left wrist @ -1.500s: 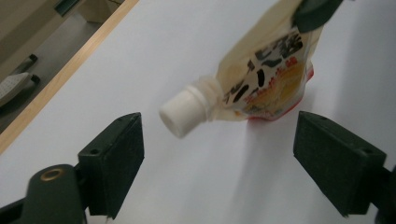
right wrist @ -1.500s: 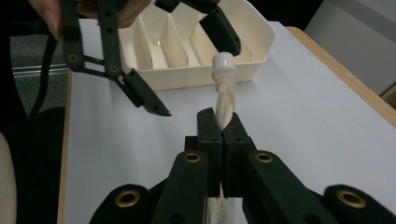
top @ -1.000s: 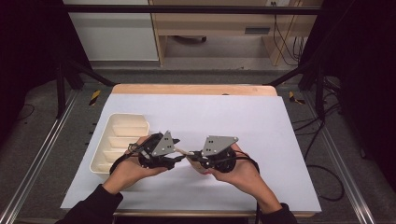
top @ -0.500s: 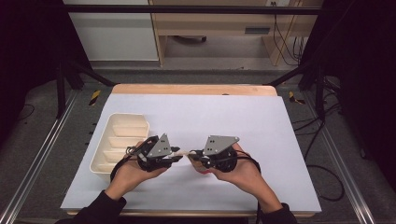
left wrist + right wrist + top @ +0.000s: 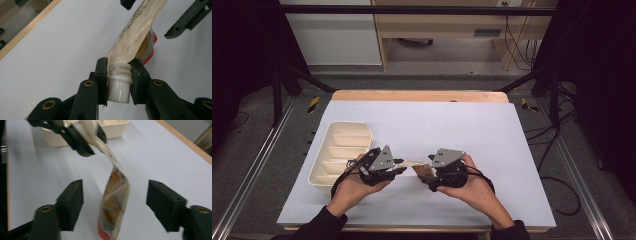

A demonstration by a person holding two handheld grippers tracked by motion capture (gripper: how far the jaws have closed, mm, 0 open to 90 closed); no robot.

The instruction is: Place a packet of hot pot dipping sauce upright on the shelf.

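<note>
— What is being held by the left gripper [image 5: 119, 75]?

— The white ribbed screw cap [image 5: 119, 88] of a cream plastic spout pouch with printed text and a red-orange lower end [image 5: 136, 35] is being clamped between its two black jaws. The threaded neck above the cap is being pinched on both sides.

— And where is the pouch being kept?

— It is being held above the white table sheet [image 5: 472, 125], stretched between the two grippers near the front middle of the table. In the right gripper view the pouch [image 5: 113, 202] is being seen hanging twisted between the jaws of the right gripper [image 5: 115, 203].

— Is it being gripped there?

— No. Those jaws are being held wide apart, with clear gaps on both sides of the pouch.

— What else is being shown?

— A cream rectangular plastic tray with ribbed compartments [image 5: 341, 131] is lying on the sheet at the left, just beside the left hand [image 5: 352, 187]. The right hand [image 5: 472, 187] is being held beside it, wrapped around its gripper.
</note>
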